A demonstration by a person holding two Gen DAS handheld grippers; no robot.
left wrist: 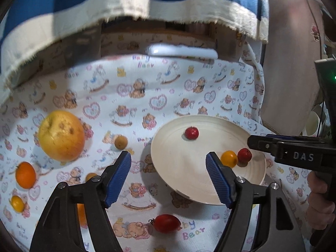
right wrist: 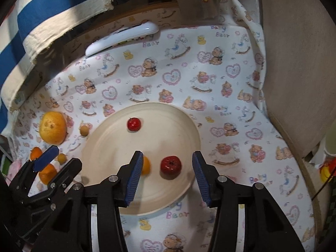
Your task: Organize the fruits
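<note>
A cream plate (right wrist: 117, 147) lies on the bear-print cloth. My right gripper (right wrist: 167, 154) stands open over its near side. A red fruit (right wrist: 171, 164) rests on the plate between the fingers, untouched by the pads. An orange-yellow fruit (right wrist: 147, 166) peeks out behind the left finger, and another red fruit (right wrist: 134, 124) sits further back. My left gripper (left wrist: 168, 154) is open and empty above the plate's (left wrist: 182, 168) left rim. Loose on the cloth are a big yellow fruit (left wrist: 61, 135), an orange (left wrist: 25, 174), a small brown fruit (left wrist: 121, 142) and a red oval tomato (left wrist: 167, 223).
A white remote (right wrist: 124, 35) lies at the cloth's far edge under a blue and cream striped fabric (right wrist: 42, 10). A beige cushion (right wrist: 294, 84) borders the right side. A small yellow fruit (left wrist: 17, 203) lies at the far left. A hand (left wrist: 321, 199) grips the right tool's handle.
</note>
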